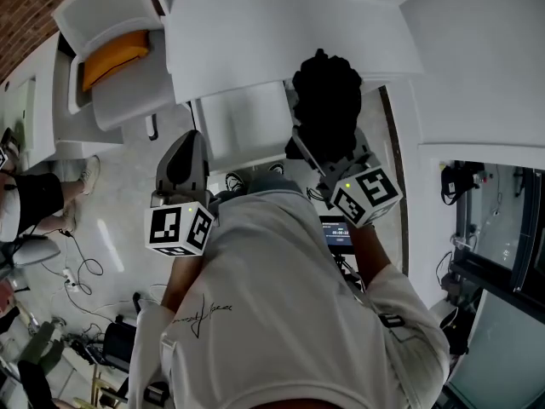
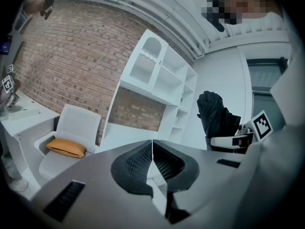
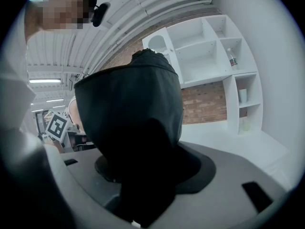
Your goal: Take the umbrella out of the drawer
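Between the jaws of the right gripper (image 3: 143, 175) sits the black folded umbrella (image 3: 131, 123), clamped tight and sticking out past the jaw tips. A white drawer (image 1: 243, 126) lies just left of that tool. The left gripper (image 2: 152, 161) is pressed closed on nothing. Beyond both tools spread a white tabletop (image 1: 281, 32), a brick wall (image 2: 71, 56) and white shelving (image 2: 162, 75). Further left of the left gripper stands a white chair (image 2: 76, 123) with an orange cushion (image 2: 66, 148).
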`<state>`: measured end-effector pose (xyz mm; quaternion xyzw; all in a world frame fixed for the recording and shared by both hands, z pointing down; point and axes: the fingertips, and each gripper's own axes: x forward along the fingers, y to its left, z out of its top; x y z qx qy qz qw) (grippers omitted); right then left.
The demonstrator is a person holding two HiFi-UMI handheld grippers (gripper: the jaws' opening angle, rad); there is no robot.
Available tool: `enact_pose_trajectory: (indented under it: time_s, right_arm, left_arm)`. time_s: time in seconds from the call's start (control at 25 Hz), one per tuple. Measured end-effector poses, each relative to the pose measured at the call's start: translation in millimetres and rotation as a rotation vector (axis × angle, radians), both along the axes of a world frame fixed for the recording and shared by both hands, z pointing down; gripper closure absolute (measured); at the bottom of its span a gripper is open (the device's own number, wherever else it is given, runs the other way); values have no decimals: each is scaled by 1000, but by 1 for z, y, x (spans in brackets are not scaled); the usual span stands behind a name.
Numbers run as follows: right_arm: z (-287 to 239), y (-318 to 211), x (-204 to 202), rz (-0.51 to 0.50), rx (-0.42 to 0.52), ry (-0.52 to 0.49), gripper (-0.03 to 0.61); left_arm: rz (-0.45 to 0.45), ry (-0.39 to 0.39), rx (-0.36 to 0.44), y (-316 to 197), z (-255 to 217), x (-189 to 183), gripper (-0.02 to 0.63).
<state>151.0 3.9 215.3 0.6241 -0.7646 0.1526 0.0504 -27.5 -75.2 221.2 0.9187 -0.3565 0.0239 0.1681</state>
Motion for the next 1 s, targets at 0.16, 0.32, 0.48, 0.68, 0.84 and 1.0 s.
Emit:
enact_pose_trajectory:
  time_s: [0.16, 0.32, 0.48, 0.68, 0.84, 1.0]
  right_arm:
    - [-2, 4, 3, 18, 5, 9, 333]
    - [-3, 4, 1, 21, 3, 15, 333]
    - [-4, 6, -2, 8, 4, 19, 333]
    - [-10, 7, -4, -1, 17, 23, 333]
    - [-10, 4, -7, 5, 16, 26, 333]
    - [-10, 5, -7, 15, 13, 28, 333]
  left_arm:
    - [3, 8, -6, 4, -3, -1, 597]
    - [7, 8, -14, 5, -1, -3, 597]
    - [10, 12, -20, 6, 0, -5, 597]
    - [23, 19, -16, 8, -2, -4, 597]
    - [24, 33, -14, 4, -2, -7, 597]
    - [29, 40, -15, 3, -3, -7, 597]
